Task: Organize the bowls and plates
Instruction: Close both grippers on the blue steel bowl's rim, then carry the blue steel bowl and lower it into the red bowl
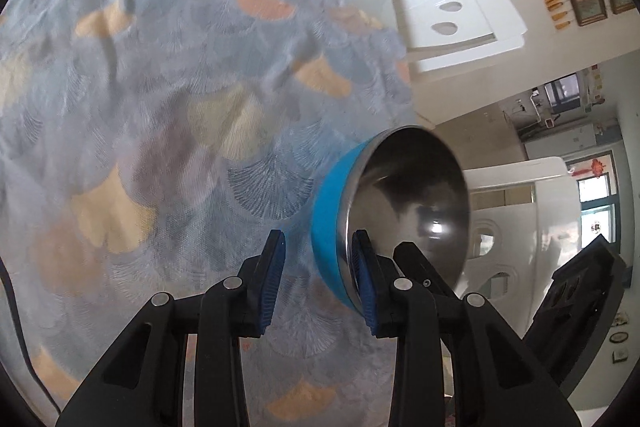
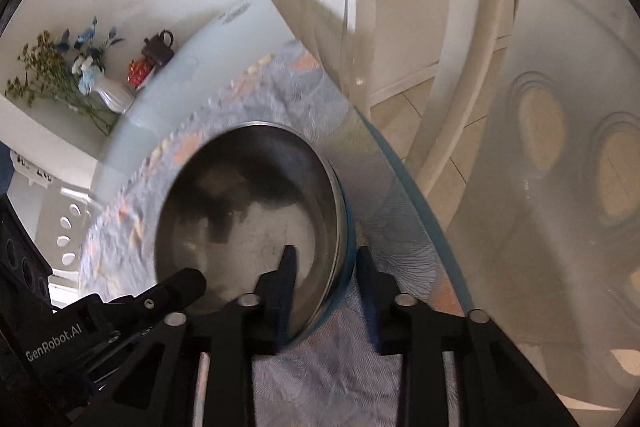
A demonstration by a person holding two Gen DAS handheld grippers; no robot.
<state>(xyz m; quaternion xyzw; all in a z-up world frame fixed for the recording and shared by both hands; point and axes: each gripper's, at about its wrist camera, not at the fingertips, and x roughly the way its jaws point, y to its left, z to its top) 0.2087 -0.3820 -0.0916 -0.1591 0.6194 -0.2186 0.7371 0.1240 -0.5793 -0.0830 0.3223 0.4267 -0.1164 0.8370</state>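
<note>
Though on cloth (image 2: 320,367), bowl (image 2: 248,211) tilted, mouth twd R gripper (image 2: 326,285).

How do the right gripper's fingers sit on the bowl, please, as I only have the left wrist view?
Observer: The right gripper straddles the bowl rim, one finger inside and one outside the blue wall.
Operator: Thank you. Is the bowl near the table's edge on that side?
Observer: Yes, it sits on the cloth close to the curved glass edge of the table.
Operator: Is anything else on the table?
Observer: A white vase of flowers and a dark teapot stand at the far end, well apart from the bowl.
</note>
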